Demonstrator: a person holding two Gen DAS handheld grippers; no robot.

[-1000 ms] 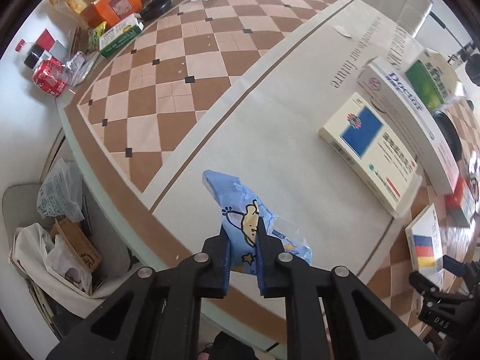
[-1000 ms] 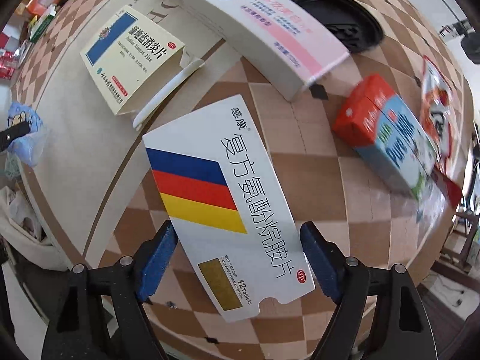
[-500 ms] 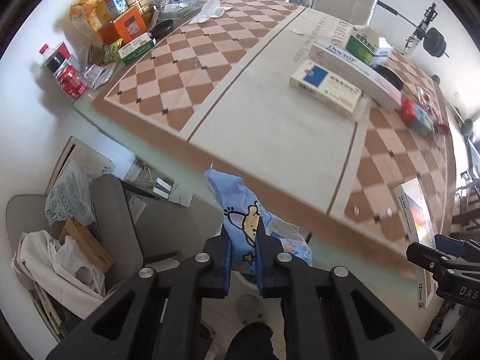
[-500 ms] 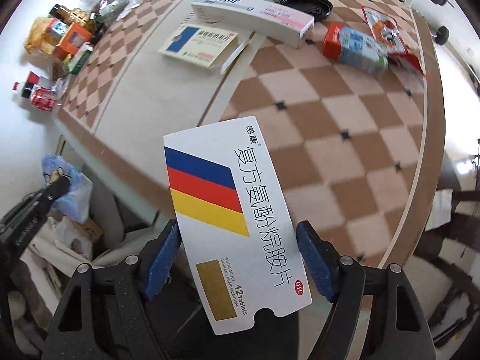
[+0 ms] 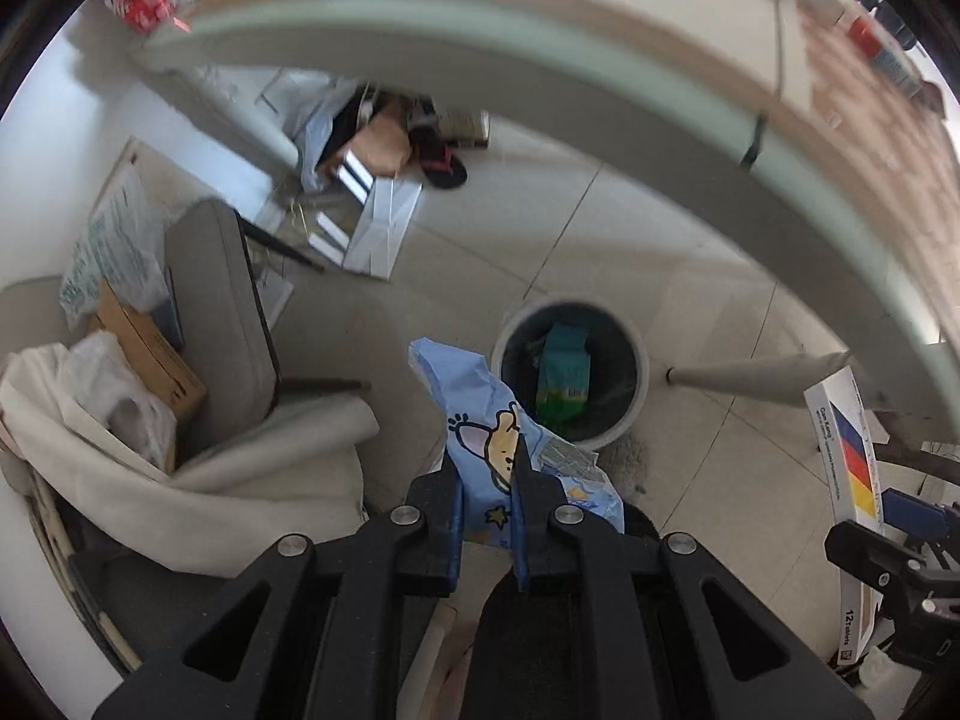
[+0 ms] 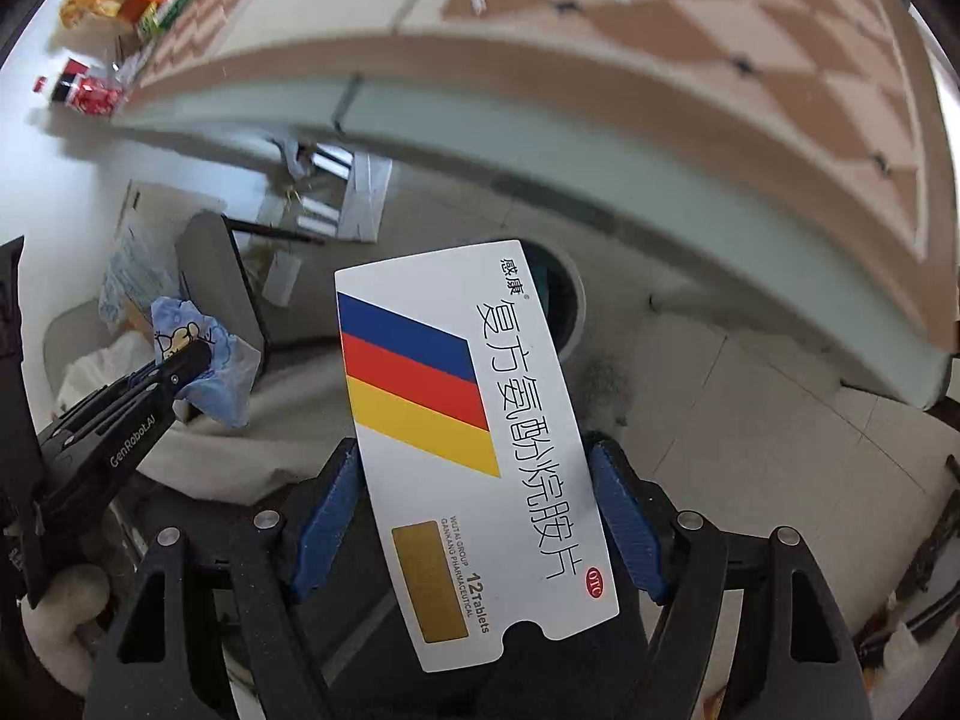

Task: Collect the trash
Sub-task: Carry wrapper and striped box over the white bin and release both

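My left gripper [image 5: 486, 468] is shut on a crumpled blue cartoon wrapper [image 5: 474, 414] and points straight down at the floor. Just right of the wrapper and below it stands a round waste bin [image 5: 639, 360] with a green packet [image 5: 564, 378] inside. In the right wrist view my right gripper [image 6: 474, 462] is shut on a flat white medicine box [image 6: 474, 408] with blue, red and yellow stripes. That box hides most of the bin [image 6: 573, 300]. The left gripper [image 6: 192, 360] and the wrapper [image 6: 231, 372] show at the left of that view.
The checkered table's edge [image 5: 540, 42] arches overhead, with a table leg [image 5: 756, 372] right of the bin. A grey chair [image 5: 222, 312] piled with bags and cardboard stands at the left. Boxes and a slipper [image 5: 444, 168] lie under the table.
Both grippers have left the table top and dropped beyond its edge over the tiled floor, each still holding its item. The bin has come into view.
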